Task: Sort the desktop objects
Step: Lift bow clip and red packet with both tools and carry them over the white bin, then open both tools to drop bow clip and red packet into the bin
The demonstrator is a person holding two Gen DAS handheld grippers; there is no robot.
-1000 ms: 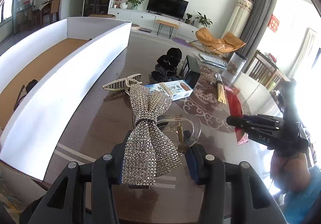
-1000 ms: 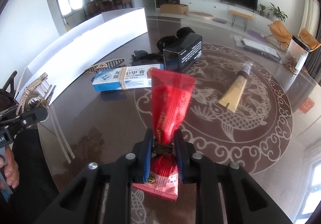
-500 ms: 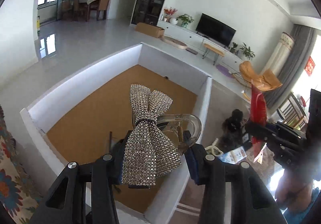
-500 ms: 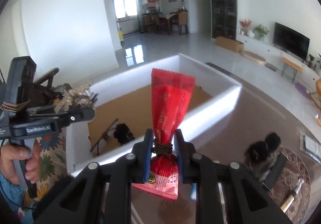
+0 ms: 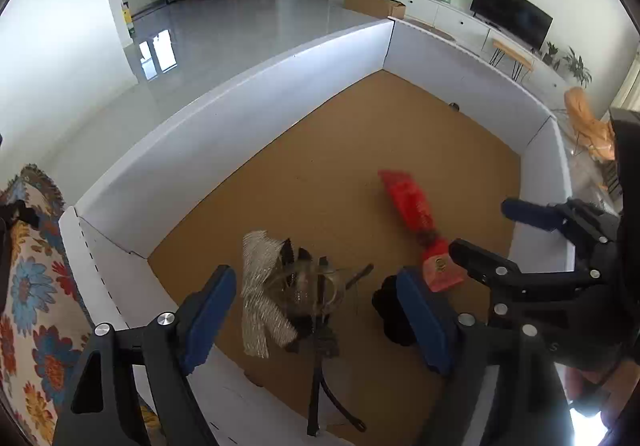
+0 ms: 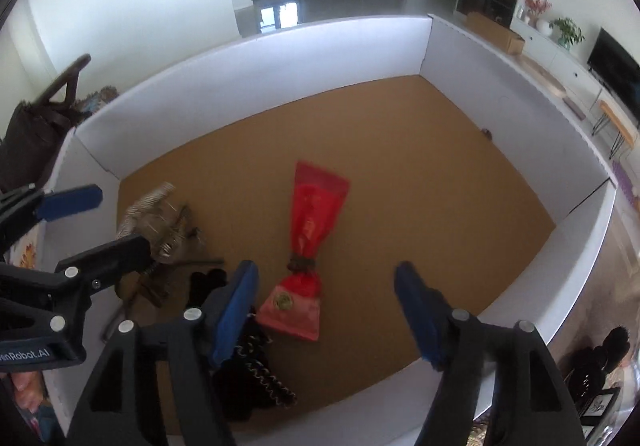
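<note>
Dropping both items cleanly means keeping each claw apart: left claw (image 5: 316, 310) opening off the bow clip (image 5: 266, 294), right claw (image 6: 326, 310) opening off the red pouch (image 6: 310, 246). Lift straight clear of the box (image 5: 224, 118).

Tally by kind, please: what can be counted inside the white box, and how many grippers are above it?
Red packet: 1
Rhinestone bow: 1
Grippers: 2, left gripper and right gripper, both with jaws opening, nothing held between them
Total: 4
The dark tangle beside the bow is too jumbled to count.

Left claw (image 5: 316, 306), right claw (image 6: 326, 310) opening, angled down, empty.
</note>
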